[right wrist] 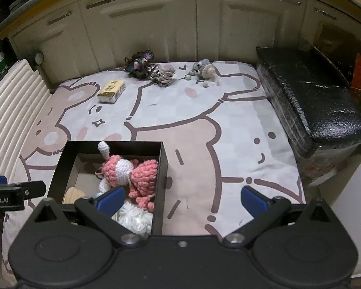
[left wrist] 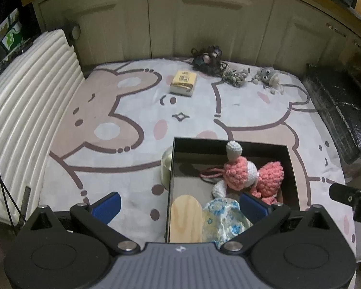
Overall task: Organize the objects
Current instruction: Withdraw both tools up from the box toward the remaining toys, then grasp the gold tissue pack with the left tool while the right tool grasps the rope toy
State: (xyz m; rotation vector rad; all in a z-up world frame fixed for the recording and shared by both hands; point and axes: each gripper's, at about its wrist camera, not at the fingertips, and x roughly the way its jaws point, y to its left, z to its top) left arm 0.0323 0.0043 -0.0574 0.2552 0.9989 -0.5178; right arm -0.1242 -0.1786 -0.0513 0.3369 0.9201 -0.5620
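A black open box [left wrist: 291,168] [right wrist: 164,168] sits on the cartoon mat. Inside lie a pink and white crochet toy [left wrist: 248,171] [right wrist: 132,173], a wooden piece [left wrist: 185,219], a blue-flowered cloth [left wrist: 223,219] and a white fluffy thing [right wrist: 136,220]. My left gripper [left wrist: 179,206] is open and empty over the box's near left corner. My right gripper [right wrist: 183,198] is open and empty over the box's near right wall. At the far edge lie a yellow packet [left wrist: 183,82] [right wrist: 112,91], a dark tangled item [left wrist: 208,59] [right wrist: 140,65], a braided cord bundle [left wrist: 234,76] [right wrist: 162,75] and a grey crochet toy [left wrist: 269,75] [right wrist: 204,69].
A round metallic tin [left wrist: 166,168] stands against the box's left side. A white ribbed cushion [left wrist: 29,110] [right wrist: 9,106] borders the mat on the left. A black wrapped block [left wrist: 341,110] [right wrist: 310,101] borders it on the right. Cream cabinet doors [left wrist: 204,19] close off the back.
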